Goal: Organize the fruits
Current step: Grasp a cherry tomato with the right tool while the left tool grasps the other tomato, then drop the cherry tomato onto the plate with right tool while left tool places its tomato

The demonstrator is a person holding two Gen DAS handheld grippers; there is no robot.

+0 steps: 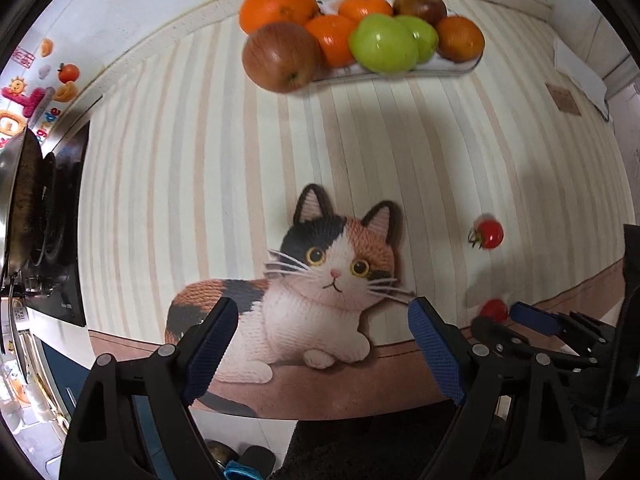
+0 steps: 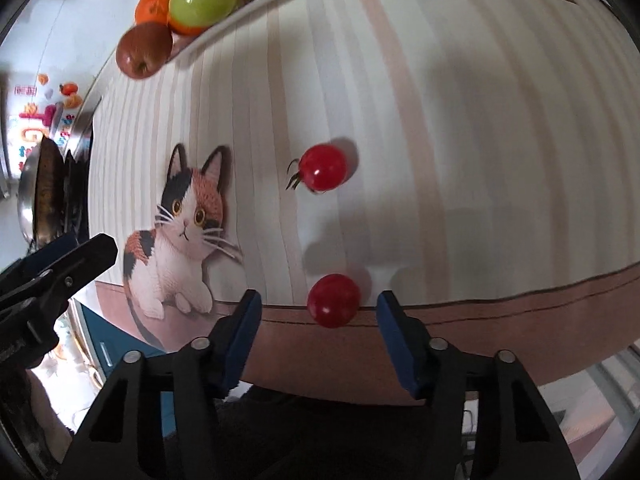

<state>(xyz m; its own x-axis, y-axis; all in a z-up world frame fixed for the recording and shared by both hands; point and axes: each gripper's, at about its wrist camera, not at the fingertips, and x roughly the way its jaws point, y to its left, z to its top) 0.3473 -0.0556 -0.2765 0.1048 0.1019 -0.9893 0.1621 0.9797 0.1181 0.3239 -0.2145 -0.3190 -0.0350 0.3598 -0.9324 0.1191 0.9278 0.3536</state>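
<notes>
The near cherry tomato (image 2: 334, 300) is framed between the blue ribbed pads of the right gripper (image 2: 319, 306), a gap showing on each side, so its fingers are parted and nothing is grasped yet; the fruit lies dead ahead of them at the brown border of the mat (image 2: 500, 304) on the worktop. Being round, glossy and smooth, it offers no long axis, and a gentle squeeze is judged sufficient. The left gripper (image 1: 322, 320) is spread wide and empty above the printed cat (image 1: 320, 288), farther from this fruit than the right. Beyond, a second cherry tomato (image 2: 322, 168) with a green stalk rests well apart on the striped cloth. Farthest off, a pale tray (image 1: 460, 69) carries oranges (image 1: 278, 6), green apples (image 1: 384, 44) and reddish apples (image 1: 282, 56), piled touching.
</notes>
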